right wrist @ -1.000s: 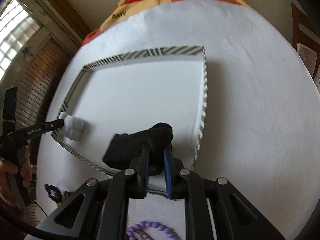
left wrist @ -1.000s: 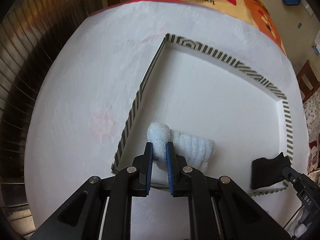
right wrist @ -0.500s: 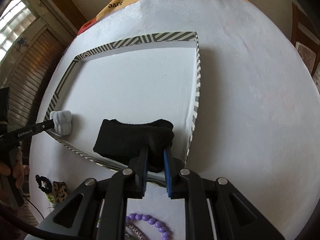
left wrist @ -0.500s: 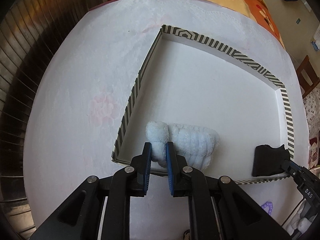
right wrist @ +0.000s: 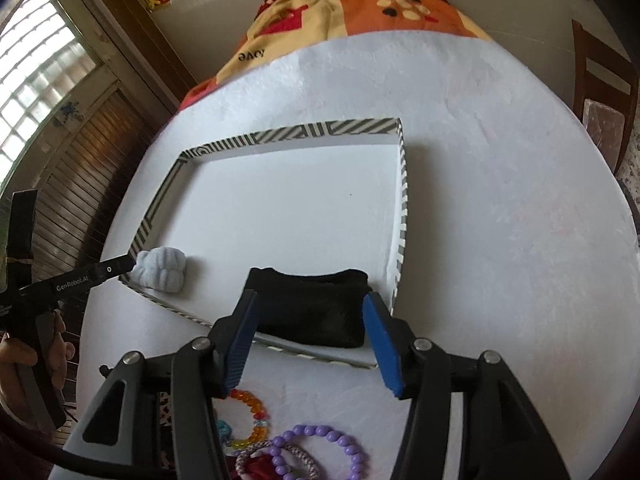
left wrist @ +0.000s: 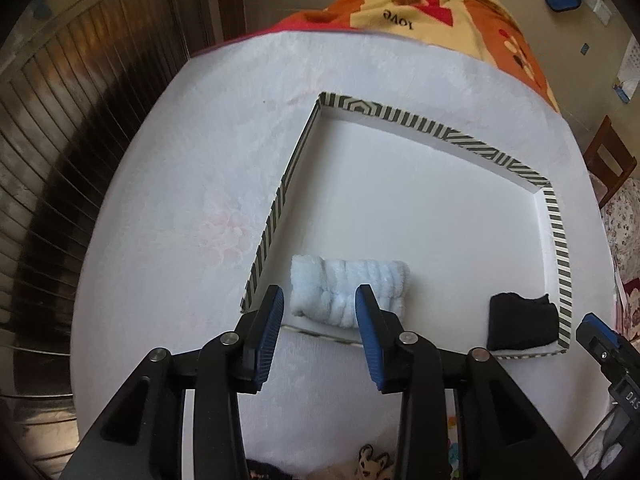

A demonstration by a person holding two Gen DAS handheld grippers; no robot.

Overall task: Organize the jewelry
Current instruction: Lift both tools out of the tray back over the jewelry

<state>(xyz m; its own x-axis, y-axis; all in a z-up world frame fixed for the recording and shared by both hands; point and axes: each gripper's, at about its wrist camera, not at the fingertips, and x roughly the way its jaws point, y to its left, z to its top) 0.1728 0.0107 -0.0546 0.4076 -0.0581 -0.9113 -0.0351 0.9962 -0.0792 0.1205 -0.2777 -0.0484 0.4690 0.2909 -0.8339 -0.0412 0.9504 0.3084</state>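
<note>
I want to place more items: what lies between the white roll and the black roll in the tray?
Nothing: between white roll and black roll only bare tray floor shows, in the left wrist view.

White shallow tray (left wrist: 556, 224) with striped rim sits flat on the table. 2 fuzzy bands lie flat inside along its near wall: pale blue ribbed one (left wrist: 348, 294) near the left corner, black one (right wrist: 312, 312) near the right corner, well apart. Purple bead bracelet (right wrist: 324, 450) and multicolour bead bracelet (right wrist: 250, 420) lie outside, just before the tray.

The left black plastic two-finger gripper (left wrist: 320, 320) has ribbed blue pads (left wrist: 272, 332) and round silver screws (left wrist: 230, 338). The right black plastic gripper (right wrist: 308, 336) matches it. White "GenRobot.AI" lettering (right wrist: 72, 283) marks one finger.
</note>
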